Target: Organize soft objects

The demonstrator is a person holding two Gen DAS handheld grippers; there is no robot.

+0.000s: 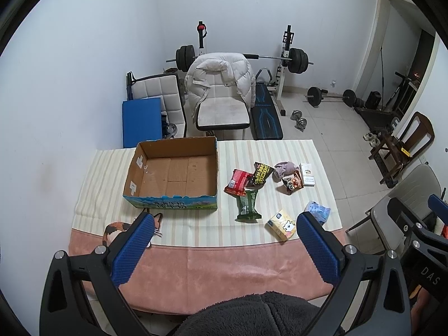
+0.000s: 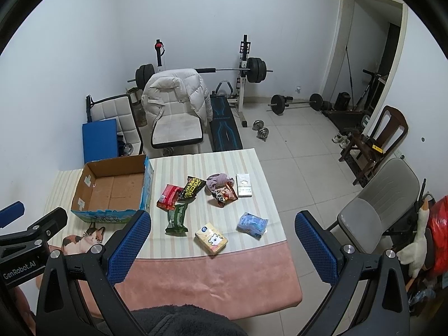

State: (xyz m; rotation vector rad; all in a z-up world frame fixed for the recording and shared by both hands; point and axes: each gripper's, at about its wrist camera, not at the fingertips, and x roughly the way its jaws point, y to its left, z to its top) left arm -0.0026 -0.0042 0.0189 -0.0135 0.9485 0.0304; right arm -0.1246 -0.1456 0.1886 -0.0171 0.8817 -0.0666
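An open, empty cardboard box (image 1: 173, 176) (image 2: 112, 190) stands at the table's left. To its right lie soft packets: a red pack (image 1: 238, 182) (image 2: 168, 197), a black wipes pack (image 1: 261, 173) (image 2: 191, 187), a green pack (image 1: 247, 205) (image 2: 177, 218), a yellow tissue pack (image 1: 281, 225) (image 2: 211, 239), a blue tissue pack (image 1: 317, 211) (image 2: 252, 224), a snack bag (image 1: 292, 183) (image 2: 225, 194), a crumpled cloth (image 1: 284, 169) (image 2: 218, 180) and a white box (image 1: 306, 179) (image 2: 243, 186). My left gripper (image 1: 224, 221) and right gripper (image 2: 222, 219) are open and empty above the near edge.
The table (image 1: 196, 268) has a striped cloth and a pink near band. A cat-shaped item (image 2: 84, 239) lies at front left. A grey chair (image 2: 372, 210) stands right of the table. A white chair with a jacket (image 1: 221, 95) and a weight bench stand behind.
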